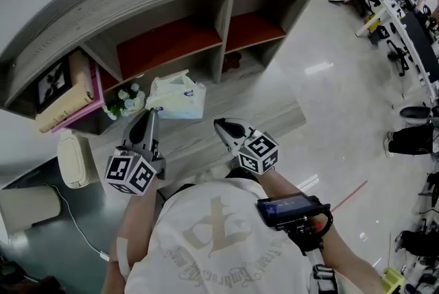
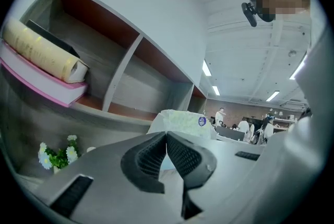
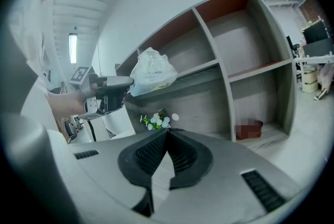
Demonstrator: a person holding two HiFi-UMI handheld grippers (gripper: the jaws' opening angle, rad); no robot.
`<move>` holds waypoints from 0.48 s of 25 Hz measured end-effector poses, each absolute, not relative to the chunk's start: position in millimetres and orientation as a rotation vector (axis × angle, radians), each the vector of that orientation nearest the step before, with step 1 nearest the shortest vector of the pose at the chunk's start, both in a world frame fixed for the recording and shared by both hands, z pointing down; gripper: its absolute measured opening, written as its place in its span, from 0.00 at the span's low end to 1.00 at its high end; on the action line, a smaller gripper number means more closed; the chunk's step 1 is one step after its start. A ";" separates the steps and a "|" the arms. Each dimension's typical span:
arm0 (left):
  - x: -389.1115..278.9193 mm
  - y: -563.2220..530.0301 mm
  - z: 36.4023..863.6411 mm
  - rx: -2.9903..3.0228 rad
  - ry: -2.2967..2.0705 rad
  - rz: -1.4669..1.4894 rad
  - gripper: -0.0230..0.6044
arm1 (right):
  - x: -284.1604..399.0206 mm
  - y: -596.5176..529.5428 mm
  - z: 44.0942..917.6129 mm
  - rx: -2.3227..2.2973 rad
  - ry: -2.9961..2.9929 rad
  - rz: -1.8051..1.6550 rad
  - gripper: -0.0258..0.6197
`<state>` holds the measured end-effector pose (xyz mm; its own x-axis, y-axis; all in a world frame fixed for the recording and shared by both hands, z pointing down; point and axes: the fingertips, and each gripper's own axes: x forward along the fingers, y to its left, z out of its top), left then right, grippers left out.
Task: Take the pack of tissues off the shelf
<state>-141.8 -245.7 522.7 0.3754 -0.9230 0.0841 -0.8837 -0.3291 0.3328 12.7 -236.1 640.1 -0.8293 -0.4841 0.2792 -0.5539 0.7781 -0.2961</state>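
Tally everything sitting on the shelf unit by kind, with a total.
Pack of tissues: 1
Flower bunch: 1
Books: 2, the beige book lying on the pink book
Marker card: 1
Small dark red thing: 1
Total: 6

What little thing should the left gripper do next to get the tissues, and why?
Probably open the left gripper. Its jaws are shut with nothing between them, and the pack of tissues sits on the shelf right in front of its tip, so it likely needs a gap to slide round the pack.
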 end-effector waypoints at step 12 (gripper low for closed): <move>-152.4 -200.6 579.4 2.297 -1.541 -0.098 0.06 | 21.2 -201.7 644.9 0.869 -2.768 0.548 0.04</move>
